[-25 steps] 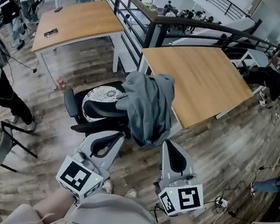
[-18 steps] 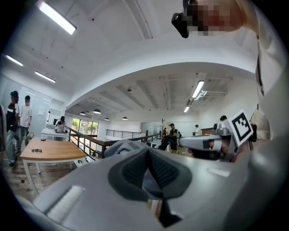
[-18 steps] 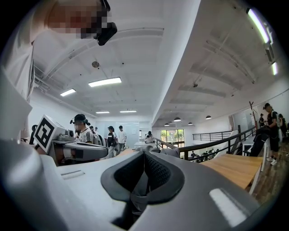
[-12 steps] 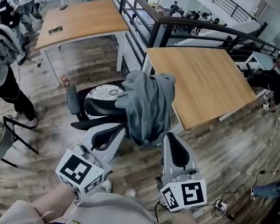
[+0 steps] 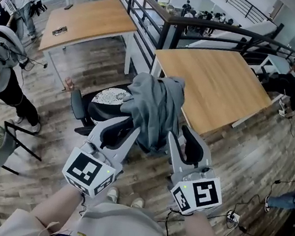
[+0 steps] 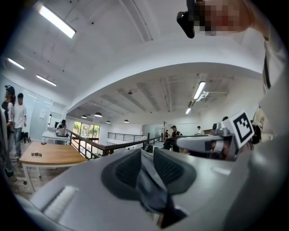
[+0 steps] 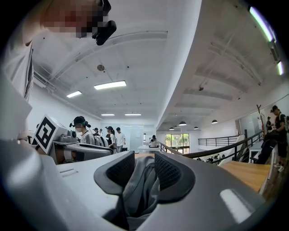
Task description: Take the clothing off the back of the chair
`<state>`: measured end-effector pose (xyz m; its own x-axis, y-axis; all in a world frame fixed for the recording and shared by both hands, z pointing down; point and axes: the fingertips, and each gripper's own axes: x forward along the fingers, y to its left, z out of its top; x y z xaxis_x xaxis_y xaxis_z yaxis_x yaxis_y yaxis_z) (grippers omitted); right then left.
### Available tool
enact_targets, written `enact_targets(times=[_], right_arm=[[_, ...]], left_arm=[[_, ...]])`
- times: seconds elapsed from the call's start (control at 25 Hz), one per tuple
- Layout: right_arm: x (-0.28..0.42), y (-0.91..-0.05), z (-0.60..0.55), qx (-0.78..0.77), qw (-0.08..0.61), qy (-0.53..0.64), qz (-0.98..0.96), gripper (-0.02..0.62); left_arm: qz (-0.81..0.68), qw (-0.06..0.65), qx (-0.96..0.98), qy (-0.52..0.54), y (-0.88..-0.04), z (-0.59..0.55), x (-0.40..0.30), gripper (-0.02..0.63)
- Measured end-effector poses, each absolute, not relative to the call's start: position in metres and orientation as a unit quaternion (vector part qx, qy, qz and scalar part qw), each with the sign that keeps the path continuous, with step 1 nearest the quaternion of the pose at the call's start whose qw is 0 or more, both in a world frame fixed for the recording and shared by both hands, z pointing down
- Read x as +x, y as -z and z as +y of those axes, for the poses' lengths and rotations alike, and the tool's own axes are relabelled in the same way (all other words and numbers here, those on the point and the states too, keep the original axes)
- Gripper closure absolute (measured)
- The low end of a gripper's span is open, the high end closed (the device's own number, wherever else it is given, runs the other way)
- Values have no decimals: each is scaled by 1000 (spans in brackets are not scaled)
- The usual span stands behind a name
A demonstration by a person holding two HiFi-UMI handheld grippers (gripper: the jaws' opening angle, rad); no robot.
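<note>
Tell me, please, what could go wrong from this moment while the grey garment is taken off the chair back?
1. The jaws of the left gripper and the right gripper have just been opening. Cloth of the grey garment lies between them but looks unclamped, so lifting now may let it slip.
2. The garment hangs over the back of the chair, so it may snag there or drag the chair along.

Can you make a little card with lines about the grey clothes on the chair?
chair: black, by a wooden desk
clothing: grey garment draped over the chair's back
left gripper: jaws have just been opening, grey cloth between them
right gripper: jaws have just been opening, grey cloth between them
task: garment not yet lifted off
</note>
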<state>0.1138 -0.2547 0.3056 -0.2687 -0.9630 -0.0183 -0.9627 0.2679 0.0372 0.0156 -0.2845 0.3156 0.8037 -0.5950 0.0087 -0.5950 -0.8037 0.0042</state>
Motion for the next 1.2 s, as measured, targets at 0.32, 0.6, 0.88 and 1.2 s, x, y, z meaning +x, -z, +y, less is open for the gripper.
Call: enact_targets(times=[0.32, 0.6, 0.88, 1.2], right_arm=[[116, -313, -277, 605, 1, -1, -796, 406], [125, -346, -294, 604, 26, -29, -796, 340], [130, -390, -306, 594, 55, -70, -799, 280], [123, -431, -313, 570, 71, -116, -811, 236]], left_arm=[[-317, 4, 947, -43, -335, -301, 27, 456], [-325, 22, 943, -74, -360, -304, 34, 410], [-321, 50, 940, -107, -401, -287, 46, 394], [-343, 106, 923, -140, -451, -309, 39, 375]])
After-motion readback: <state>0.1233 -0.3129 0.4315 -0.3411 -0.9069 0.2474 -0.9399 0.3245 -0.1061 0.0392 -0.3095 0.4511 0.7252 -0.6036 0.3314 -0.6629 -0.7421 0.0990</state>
